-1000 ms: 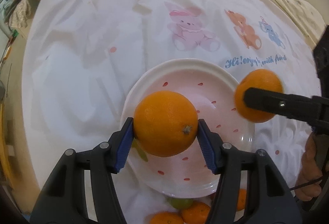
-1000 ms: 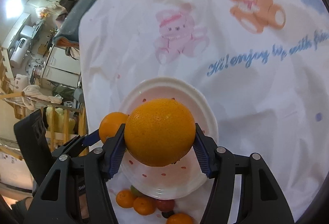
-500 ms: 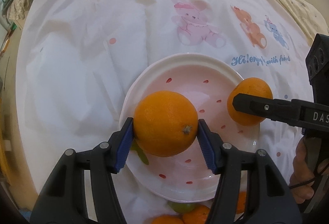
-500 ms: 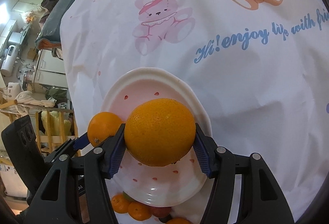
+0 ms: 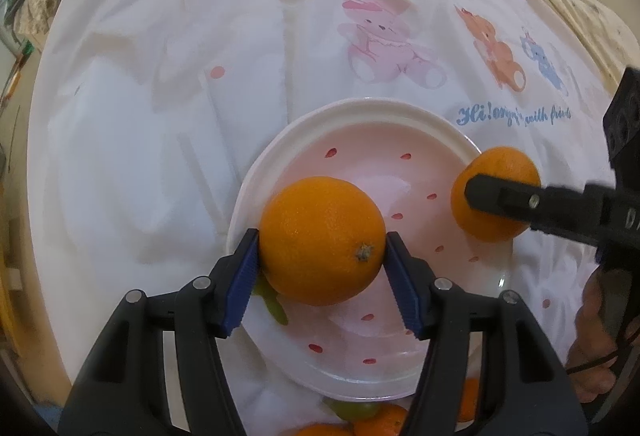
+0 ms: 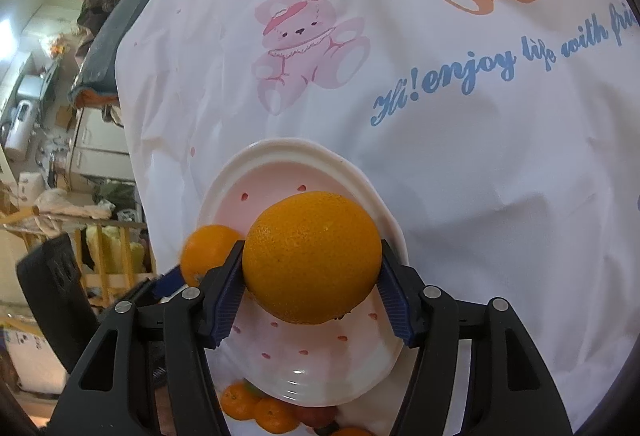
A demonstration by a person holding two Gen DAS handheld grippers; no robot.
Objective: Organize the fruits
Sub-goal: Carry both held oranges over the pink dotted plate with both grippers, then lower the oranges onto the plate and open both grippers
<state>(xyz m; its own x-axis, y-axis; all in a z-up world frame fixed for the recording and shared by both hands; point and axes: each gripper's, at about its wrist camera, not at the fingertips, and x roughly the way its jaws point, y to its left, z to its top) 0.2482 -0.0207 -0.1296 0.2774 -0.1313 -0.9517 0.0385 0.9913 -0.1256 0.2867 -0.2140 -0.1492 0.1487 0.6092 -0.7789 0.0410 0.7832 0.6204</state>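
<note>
My left gripper (image 5: 322, 272) is shut on a large orange (image 5: 322, 240) and holds it over the left part of a white plate with a pink, red-spotted middle (image 5: 360, 140). My right gripper (image 6: 312, 292) is shut on a second orange (image 6: 312, 268) over the plate's right rim (image 6: 288, 150). In the left wrist view that second orange (image 5: 500, 166) shows at the plate's right edge behind the right gripper's black finger (image 5: 504, 198). In the right wrist view the left gripper's orange (image 6: 206, 248) shows at the left.
The plate lies on a white cloth printed with cartoon bears (image 5: 384, 36). Several small oranges (image 6: 256, 406), a green fruit (image 5: 352, 410) and a red one (image 6: 316, 416) lie on the cloth just below the plate. Household clutter stands beyond the cloth's left edge (image 6: 48, 140).
Both grippers, each holding its orange, have come lower and closer over the plate. The right gripper's orange has shifted slightly within the left wrist view, staying at the plate's right rim.
</note>
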